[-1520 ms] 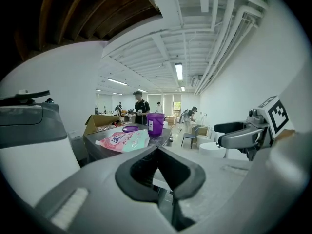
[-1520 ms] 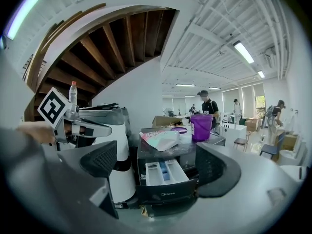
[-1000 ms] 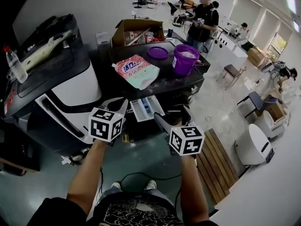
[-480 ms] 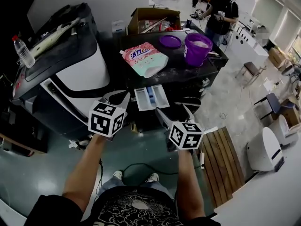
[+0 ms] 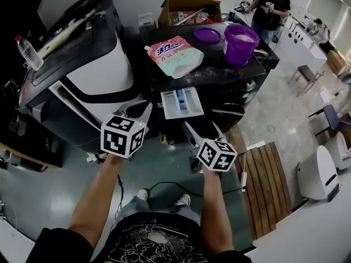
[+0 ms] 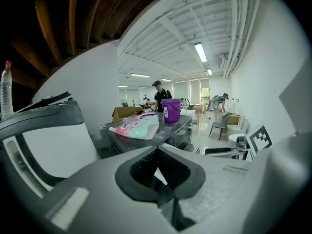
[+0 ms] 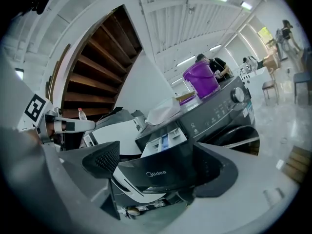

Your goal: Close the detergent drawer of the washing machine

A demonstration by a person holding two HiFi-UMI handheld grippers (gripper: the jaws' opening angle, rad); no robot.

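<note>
The dark washing machine [image 5: 219,78] stands ahead of me with its white detergent drawer [image 5: 181,103] pulled out. My left gripper [image 5: 140,112] hangs to the left of the drawer, a short way off, with its jaws shut on nothing [image 6: 157,150]. Just below and right of the drawer's front hangs my right gripper [image 5: 202,128], open. In the right gripper view the drawer [image 7: 163,141] and its dark front panel marked Midea show in the gap of the right gripper [image 7: 163,164]. I cannot tell how far the jaws are from the panel.
On the machine's top lie a pink and teal pouch [image 5: 173,53], a purple bucket [image 5: 241,37] and a purple lid [image 5: 207,35]. A cardboard box [image 5: 186,10] sits behind. A black and white machine [image 5: 93,70] stands left, a wooden pallet [image 5: 269,179] right. People stand at the back [image 5: 274,4].
The head view has swung, so the washing machine sits lower and nearer the middle. Both grippers keep about the same pose below the drawer, which stays pulled out.
</note>
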